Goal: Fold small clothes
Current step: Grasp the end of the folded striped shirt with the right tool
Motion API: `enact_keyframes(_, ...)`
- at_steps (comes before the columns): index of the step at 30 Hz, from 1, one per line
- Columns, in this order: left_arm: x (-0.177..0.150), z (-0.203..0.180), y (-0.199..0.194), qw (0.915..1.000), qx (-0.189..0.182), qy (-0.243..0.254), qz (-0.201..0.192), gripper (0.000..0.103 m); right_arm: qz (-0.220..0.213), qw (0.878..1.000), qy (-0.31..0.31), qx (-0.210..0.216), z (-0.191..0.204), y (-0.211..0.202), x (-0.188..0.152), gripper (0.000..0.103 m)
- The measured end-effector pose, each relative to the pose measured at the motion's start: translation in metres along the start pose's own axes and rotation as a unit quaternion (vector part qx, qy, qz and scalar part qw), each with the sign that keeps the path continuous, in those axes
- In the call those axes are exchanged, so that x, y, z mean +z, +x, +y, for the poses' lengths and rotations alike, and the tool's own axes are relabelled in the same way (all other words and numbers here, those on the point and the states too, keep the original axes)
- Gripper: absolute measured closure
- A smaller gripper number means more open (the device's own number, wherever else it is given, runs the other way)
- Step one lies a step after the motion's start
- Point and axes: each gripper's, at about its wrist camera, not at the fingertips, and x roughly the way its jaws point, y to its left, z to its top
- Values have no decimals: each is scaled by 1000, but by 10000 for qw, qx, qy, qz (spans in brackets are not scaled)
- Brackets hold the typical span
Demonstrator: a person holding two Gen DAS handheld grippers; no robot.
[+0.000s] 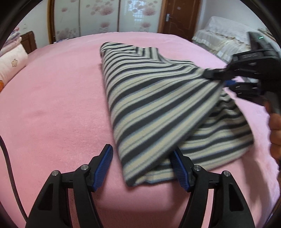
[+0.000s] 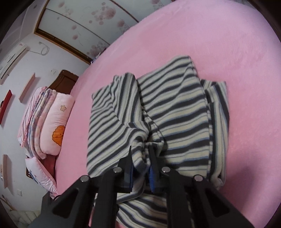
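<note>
The right hand-held gripper (image 2: pixel 140 163) pinches the striped garment's (image 1: pixel 158 108) bunched edge, which may slip beside the spread left hand-held gripper (image 1: pixel 142 168).

Pink bedspread (image 1: pixel 52 105) fills the frame. Pink flower pillow (image 2: pixel 56 112) and folded quilts (image 2: pixel 33 112) at 9 o'clock in right view. Floral wardrobe doors (image 1: pixel 105 15) at 12, brown door (image 1: pixel 179 15) at 1.

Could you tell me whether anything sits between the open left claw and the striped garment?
Nothing visible does. The left claw stands open at the near corner of the striped garment on the pink bedspread, while the right claw pinches a lifted fold.
</note>
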Motion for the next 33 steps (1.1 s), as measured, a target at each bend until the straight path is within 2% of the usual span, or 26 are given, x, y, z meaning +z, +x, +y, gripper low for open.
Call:
enact_keyframes(3,4,2,2,9996,251,-135,-29,38,-285,9994,-188,-91,11,-18,-1,95)
enact_keyframes(4,4,4,1,9994,271,-218,-42,42,-422,9987,-265,-110,15,-28,-3,95)
enact_keyframes(7,4,13,-2,9988,166,-463,-49,50,-906,9944,-441,-325,22,-61,-21,95)
enact_keyframes(11,0,21,-9,9983,-97,-579,-60,52,-1334,9862,-451,-876,10,-91,-63,95)
enact_keyframes(13,-2,21,-10,9986,-82,-527,-52,52,-1233,9864,-155,-1074,-10,-86,-84,95)
enact_keyframes(17,-3,25,-9,9983,-88,-571,17,55,-991,9884,279,-1120,-33,-64,-105,95)
enact_keyframes(22,0,33,-7,9982,-146,-578,52,55,-1500,9811,23,-1224,-13,-79,-116,95)
enact_keyframes(24,0,31,-4,9989,-85,-451,117,55,-1309,9814,-9,-1406,-16,-71,-115,95)
enact_keyframes(26,-4,29,-4,9994,-25,-302,190,54,-993,9856,176,-1356,-28,-60,-115,94)
enact_keyframes(28,-2,30,-6,9995,-89,-164,274,53,-738,9893,152,-1251,-29,-60,-110,89)
enact_keyframes(33,-1,37,-22,9976,-412,100,546,38,-734,9888,-235,-1277,-11,-85,-88,73)
